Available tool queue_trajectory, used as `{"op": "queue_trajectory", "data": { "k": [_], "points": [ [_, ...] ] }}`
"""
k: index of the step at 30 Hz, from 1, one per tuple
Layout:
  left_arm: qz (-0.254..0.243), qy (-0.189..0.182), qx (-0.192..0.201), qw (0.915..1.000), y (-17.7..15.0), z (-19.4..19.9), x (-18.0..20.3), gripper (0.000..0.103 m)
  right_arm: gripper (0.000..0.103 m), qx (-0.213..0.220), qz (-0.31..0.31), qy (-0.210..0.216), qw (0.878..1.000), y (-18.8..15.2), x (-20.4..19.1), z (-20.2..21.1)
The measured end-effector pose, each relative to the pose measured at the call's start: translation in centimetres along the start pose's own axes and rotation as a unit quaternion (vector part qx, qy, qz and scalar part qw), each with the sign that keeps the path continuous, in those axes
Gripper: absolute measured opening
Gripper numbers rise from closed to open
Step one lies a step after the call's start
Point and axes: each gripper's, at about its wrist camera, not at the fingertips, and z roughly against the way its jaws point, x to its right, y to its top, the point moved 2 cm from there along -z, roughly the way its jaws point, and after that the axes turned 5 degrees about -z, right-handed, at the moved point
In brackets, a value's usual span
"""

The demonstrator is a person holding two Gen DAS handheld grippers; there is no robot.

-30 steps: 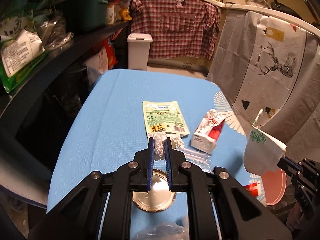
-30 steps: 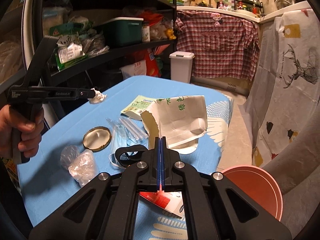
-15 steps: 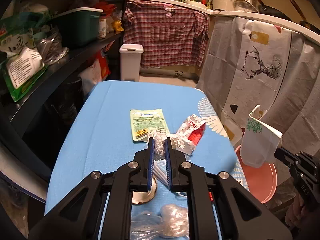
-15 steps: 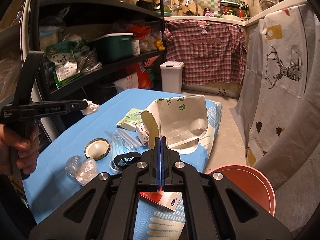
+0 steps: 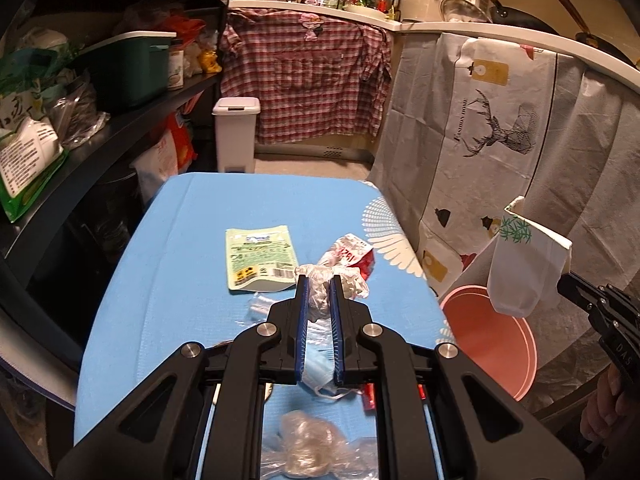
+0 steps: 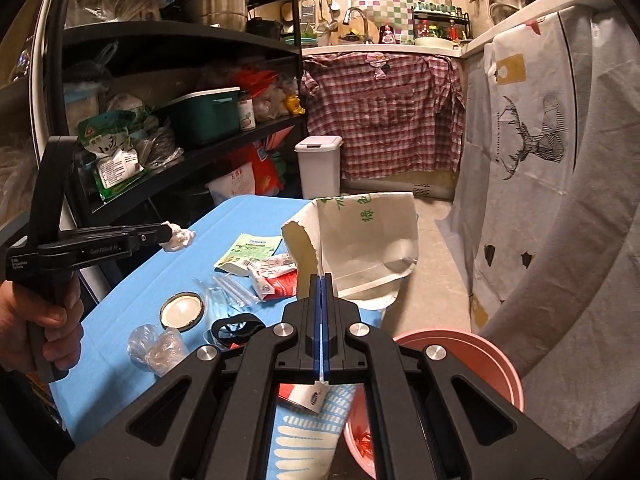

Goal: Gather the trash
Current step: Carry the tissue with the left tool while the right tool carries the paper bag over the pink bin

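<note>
- Reading the left gripper point(image 6: 166, 235), its side says "GenRobot.AI"; it is clamped on a crumpled white tissue wad point(image 5: 318, 290), held above the blue table point(image 5: 180, 248).
- Right gripper point(image 6: 321, 280) is pinched tight on a white paper bag with green characters point(image 6: 366, 236); that bag hangs over the pink round bucket point(image 5: 486, 340).
- Green-and-white flat pouch point(image 5: 260, 258) lies on the table, its print unreadable.
- Since a second ago, both grippers have risen, and wad and bag with them.

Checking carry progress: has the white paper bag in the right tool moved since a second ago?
Yes. The white paper bag went rightward, off the blue table toward the pink basin.
</note>
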Motion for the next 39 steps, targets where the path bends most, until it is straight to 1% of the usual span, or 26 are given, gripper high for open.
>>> {"op": "queue_trajectory", "data": {
  "k": [5, 9, 16, 20, 26, 39],
  "points": [
    [-0.004, -0.013, 0.004, 0.9999, 0.5, -0.2, 1.2, 0.011, 0.001, 0.005, -0.011, -0.007, 1.0, 1.0, 1.4, 1.2],
    [-0.013, -0.024, 0.005, 0.9996, 0.7, -0.4, 2.7, 0.011, 0.001, 0.006, -0.005, -0.019, 1.0, 1.1, 2.2, 1.5],
    [-0.027, -0.039, 0.001, 0.9989, 0.8, -1.5, 4.9, 0.011, 0.001, 0.007, -0.023, -0.041, 0.999, 0.5, 4.5, 1.5],
    [-0.037, -0.046, -0.003, 0.9983, 0.7, -2.2, 6.0, 0.011, 0.001, -0.002, -0.022, -0.055, 0.998, -0.4, 5.3, 1.0],
    [-0.049, -0.054, -0.011, 0.9973, 0.6, -3.4, 7.8, 0.011, 0.001, -0.014, -0.026, -0.062, 0.998, -1.2, 6.4, 0.7],
    [-0.072, -0.068, -0.023, 0.9948, 0.0, -5.6, 11.4, 0.011, 0.001, -0.018, -0.051, -0.079, 0.995, -1.7, 8.9, 0.7]
  ]
}}
